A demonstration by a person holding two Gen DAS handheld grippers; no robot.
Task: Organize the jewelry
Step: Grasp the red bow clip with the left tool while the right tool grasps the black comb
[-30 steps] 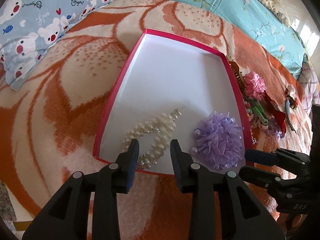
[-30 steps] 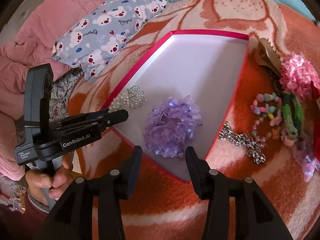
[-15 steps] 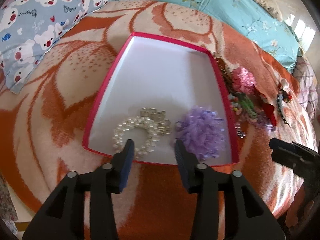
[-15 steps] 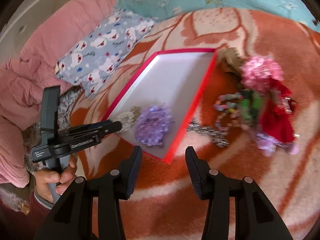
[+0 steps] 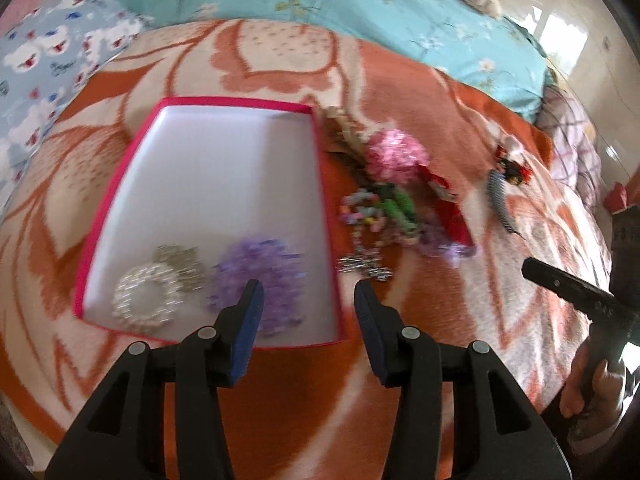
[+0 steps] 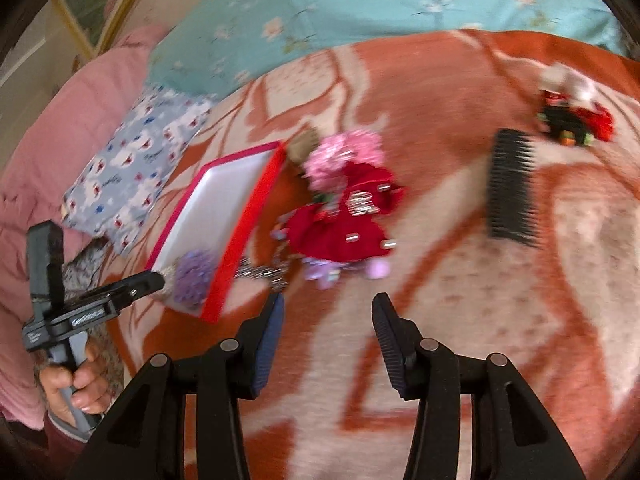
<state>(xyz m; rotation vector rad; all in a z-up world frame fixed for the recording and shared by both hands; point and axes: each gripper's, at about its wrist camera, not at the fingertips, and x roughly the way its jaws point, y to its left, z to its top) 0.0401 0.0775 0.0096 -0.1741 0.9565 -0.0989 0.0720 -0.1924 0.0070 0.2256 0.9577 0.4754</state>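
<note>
A pink-rimmed white box (image 5: 120,184) lies on the orange blanket. In its near end are a pearl bracelet (image 5: 144,300) and a purple scrunchie (image 5: 260,276). My left gripper (image 5: 309,286) hovers open above the box's near right corner, nothing between its fingers. Right of the box lie a silver chain (image 5: 364,268), bead bracelets (image 5: 376,208), a pink flower (image 5: 396,156) and a red bow (image 6: 344,220). My right gripper (image 6: 328,300) hangs open and empty over bare blanket, nearer than the bow and left of a black comb (image 6: 512,188).
A red and black clip (image 6: 572,116) lies beyond the comb. A bear-print pillow (image 6: 132,172) and a teal floral quilt (image 5: 360,8) border the blanket at the back. A hand (image 6: 76,388) holds the left gripper's handle at the lower left.
The left gripper's jaws widened off the pearl bracelet, which now lies in the box, and it drew back and rightward. The right gripper swung right, away from the box, over the blanket.
</note>
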